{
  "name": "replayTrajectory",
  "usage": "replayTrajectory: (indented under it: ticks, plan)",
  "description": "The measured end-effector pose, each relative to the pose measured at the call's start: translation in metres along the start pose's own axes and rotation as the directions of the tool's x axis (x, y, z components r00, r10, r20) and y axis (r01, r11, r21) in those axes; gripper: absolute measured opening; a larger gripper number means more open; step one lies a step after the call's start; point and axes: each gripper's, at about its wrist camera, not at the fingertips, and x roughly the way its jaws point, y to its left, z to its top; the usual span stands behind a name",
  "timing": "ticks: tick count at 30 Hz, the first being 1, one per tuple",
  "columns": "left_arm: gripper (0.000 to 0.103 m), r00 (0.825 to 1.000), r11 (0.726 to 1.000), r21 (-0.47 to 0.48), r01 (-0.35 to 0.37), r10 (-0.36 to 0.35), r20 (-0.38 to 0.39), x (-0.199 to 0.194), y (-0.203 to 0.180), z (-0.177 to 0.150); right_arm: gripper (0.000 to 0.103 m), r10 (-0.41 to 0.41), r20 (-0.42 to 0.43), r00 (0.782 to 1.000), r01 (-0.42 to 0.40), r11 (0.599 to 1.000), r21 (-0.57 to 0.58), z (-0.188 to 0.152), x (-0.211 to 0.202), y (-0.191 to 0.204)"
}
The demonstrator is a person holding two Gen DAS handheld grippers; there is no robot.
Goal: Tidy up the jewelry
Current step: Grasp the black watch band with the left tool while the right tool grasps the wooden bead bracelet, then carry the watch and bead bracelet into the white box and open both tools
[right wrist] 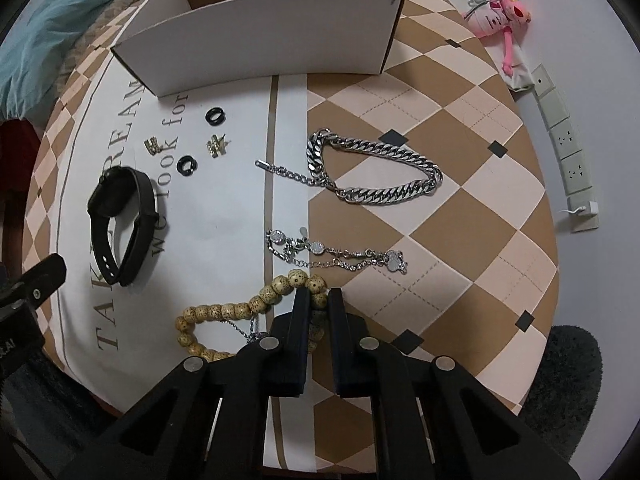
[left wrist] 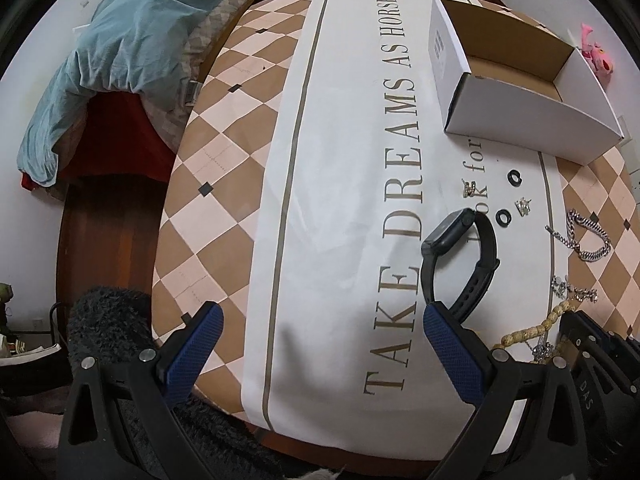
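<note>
Box point(right wrist: 256, 40) sits empty at bench point(right wrist: 460, 208) rear. Right gripper point(right wrist: 319, 300): fingers nearly pressed together, pinching beads point(right wrist: 240, 310) at near edge. Lift slowly, keep strand clear of thin chain point(right wrist: 336, 256). Left gripper point(left wrist: 320, 334): fingers spread, idle beside watch point(left wrist: 460, 264).

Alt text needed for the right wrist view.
Right gripper shut on a wooden bead bracelet on a checkered tablecloth; beyond lie a chunky silver chain, a black watch and an open white box.

One watch point(right wrist: 120, 216), three bracelets point(right wrist: 372, 172), four earrings point(right wrist: 215, 115), one box point(right wrist: 260, 52).
</note>
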Motion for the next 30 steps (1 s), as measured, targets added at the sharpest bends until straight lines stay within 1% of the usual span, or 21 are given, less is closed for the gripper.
replayTrajectory:
  ticks: [3, 5, 6, 10, 12, 14, 16, 17, 18, 19, 20, 21, 23, 24, 25, 30]
  plan:
    - [0.102, 0.999, 0.999, -0.004, 0.035, -0.035, -0.001, 0.003, -0.001, 0.005, 0.009, 0.001, 0.003, 1.0, -0.001, 1.0, 0.008, 0.004, -0.003, -0.002]
    - [0.101, 0.997, 0.997, -0.009, 0.076, -0.076, -0.004, 0.005, -0.003, 0.009, 0.009, -0.002, 0.005, 1.0, 0.002, 1.0, 0.012, 0.013, 0.0, -0.01]
    - [0.1, 0.995, 0.995, -0.008, 0.098, -0.098, -0.006, 0.007, -0.005, 0.01, 0.009, -0.003, 0.008, 1.0, 0.003, 1.0, 0.014, 0.021, 0.006, -0.02]
    - [0.079, 0.988, 0.988, -0.007, 0.152, -0.152, -0.033, 0.016, -0.012, 0.016, 0.009, -0.011, 0.011, 1.0, 0.011, 1.0, 0.018, 0.029, 0.008, -0.026]
    - [0.075, 0.984, 0.985, -0.01, 0.171, -0.171, -0.047, 0.022, -0.015, 0.018, 0.009, -0.014, 0.014, 1.0, 0.014, 1.0, 0.021, 0.033, 0.01, -0.03]
    - [0.069, 0.981, 0.983, -0.009, 0.185, -0.185, -0.054, 0.028, -0.017, 0.02, 0.009, -0.019, 0.016, 1.0, 0.018, 1.0, 0.023, 0.034, 0.01, -0.03]
    - [0.054, 0.977, 0.979, -0.009, 0.202, -0.202, -0.064, 0.034, -0.02, 0.021, 0.009, -0.022, 0.015, 1.0, 0.021, 0.999, 0.027, 0.033, 0.011, -0.03]
    - [0.05, 0.976, 0.978, -0.008, 0.208, -0.209, -0.07, 0.037, -0.021, 0.021, 0.009, -0.023, 0.018, 1.0, 0.022, 0.999, 0.027, 0.033, 0.01, -0.031]
    - [0.043, 0.974, 0.976, -0.007, 0.215, -0.215, -0.075, 0.04, -0.022, 0.022, 0.009, -0.026, 0.019, 0.999, 0.025, 0.999, 0.026, 0.033, 0.01, -0.032]
    - [0.039, 0.973, 0.976, -0.005, 0.219, -0.219, -0.077, 0.042, -0.023, 0.023, 0.009, -0.027, 0.02, 0.999, 0.026, 0.999, 0.026, 0.033, 0.011, -0.032]
    - [0.038, 0.976, 0.978, 0.005, 0.208, -0.208, -0.058, 0.041, -0.025, 0.023, 0.009, -0.028, 0.02, 0.999, 0.027, 0.999, 0.026, 0.036, 0.013, -0.035]
    - [0.035, 0.977, 0.978, 0.015, 0.207, -0.206, -0.051, 0.041, -0.028, 0.024, 0.009, -0.03, 0.019, 0.999, 0.029, 0.999, 0.025, 0.037, 0.013, -0.035]
    - [0.024, 0.978, 0.978, 0.029, 0.207, -0.206, -0.037, 0.04, -0.03, 0.026, 0.009, -0.035, 0.022, 0.999, 0.034, 0.999, 0.019, 0.038, 0.014, -0.036]
    - [0.012, 0.978, 0.977, 0.038, 0.207, -0.206, -0.028, 0.04, -0.031, 0.027, 0.009, -0.037, 0.022, 0.999, 0.036, 0.999, 0.016, 0.038, 0.014, -0.036]
    - [0.006, 0.977, 0.976, 0.043, 0.211, -0.21, -0.027, 0.04, -0.033, 0.029, 0.009, -0.038, 0.023, 0.999, 0.037, 0.999, 0.014, 0.038, 0.014, -0.035]
    - [0.004, 0.977, 0.975, 0.062, 0.214, -0.214, -0.007, 0.037, -0.031, 0.029, 0.009, -0.024, 0.032, 0.999, 0.024, 0.999, 0.027, 0.033, 0.009, -0.031]
